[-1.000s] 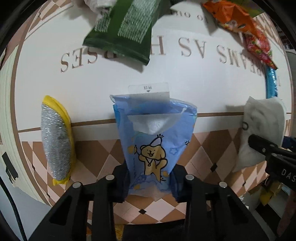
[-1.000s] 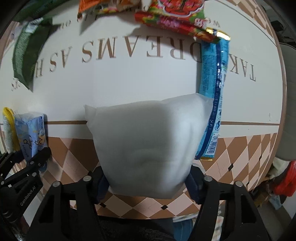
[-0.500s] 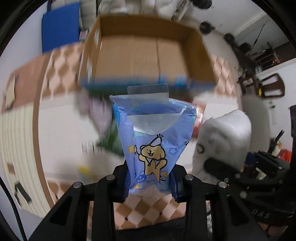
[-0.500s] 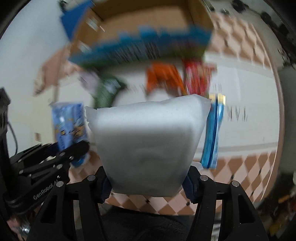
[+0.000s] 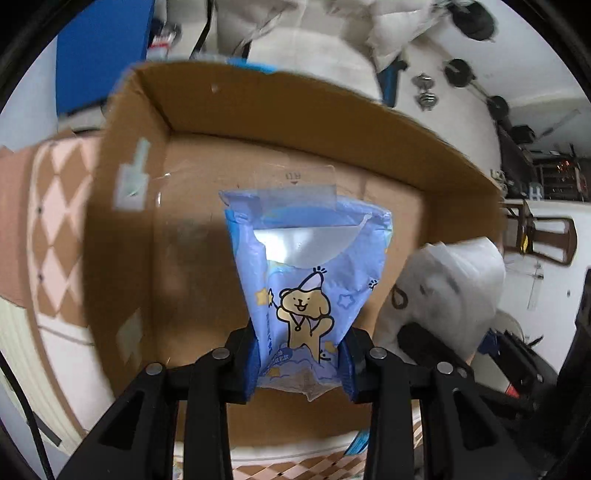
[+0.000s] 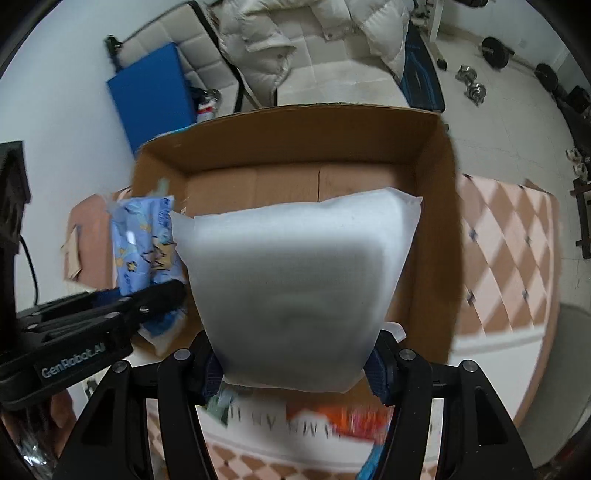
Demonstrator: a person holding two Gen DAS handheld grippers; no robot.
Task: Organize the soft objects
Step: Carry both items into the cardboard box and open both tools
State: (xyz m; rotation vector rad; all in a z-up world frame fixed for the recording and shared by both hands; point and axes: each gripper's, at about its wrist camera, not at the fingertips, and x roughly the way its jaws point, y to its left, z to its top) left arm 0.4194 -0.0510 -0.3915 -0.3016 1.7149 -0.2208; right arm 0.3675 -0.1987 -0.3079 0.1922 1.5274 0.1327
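Observation:
My left gripper [image 5: 301, 363] is shut on a blue tissue pack [image 5: 306, 280] with a cartoon bear, held over the open cardboard box [image 5: 229, 122]. My right gripper [image 6: 295, 363] is shut on a white soft pack [image 6: 295, 284], held over the same box [image 6: 295, 140]. The white pack also shows at the right in the left wrist view [image 5: 454, 291]. The blue pack [image 6: 144, 243] and the left gripper show at the left in the right wrist view. The box floor that shows holds nothing.
The box stands on a checkered mat [image 6: 513, 243] on the floor. Snack packets [image 6: 343, 421] lie blurred on the white mat below my right gripper. A blue pad [image 6: 151, 96], a white jacket [image 6: 295, 33] and dumbbells [image 6: 469, 81] lie beyond the box.
Both grippers have lifted their packs off the mat and swung forward to above the cardboard box. The sponge and snack packets have dropped out of the left view.

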